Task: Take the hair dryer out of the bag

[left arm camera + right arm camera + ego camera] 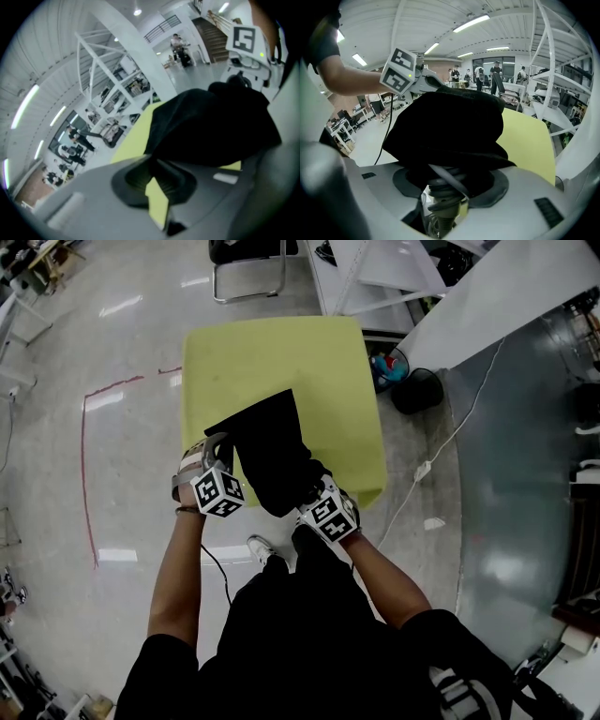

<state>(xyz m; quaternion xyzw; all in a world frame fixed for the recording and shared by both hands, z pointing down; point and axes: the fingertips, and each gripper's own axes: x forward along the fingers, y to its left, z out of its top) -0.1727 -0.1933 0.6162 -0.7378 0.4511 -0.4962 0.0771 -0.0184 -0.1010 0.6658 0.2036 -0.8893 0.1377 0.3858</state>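
Here, in the head view, a black bag point(272, 451) lies on a yellow-green table point(281, 352) at the middle of the frame. Its near end hangs over the table's lower edge, between the two grippers.

The left gripper point(153, 165) sits at the bag's left side. In the left gripper view its jaws are brought together, and the edge of the black fabric runs down into the spot where they meet, so it is pinching the cloth. A wedge of the table top shows below the tips. At the upper right of that view is the other gripper's marker cube point(243, 40).

The right gripper point(446, 185) is at the bag's near end, at the lower right of the bag in the head view. In the right gripper view its jaws stand wide, and between the pads sits a ribbed, olive-grey part of the hair dryer point(443, 206), sticking out from under the bag's mouth towards the bottom of the frame. A thin black strap point(445, 176) crosses it at a slant. The rest of the dryer is hidden inside the bag, which bulges above the jaws.

On the floor at the right of the head view are a black bin point(417, 390) and a white cable point(450, 442).
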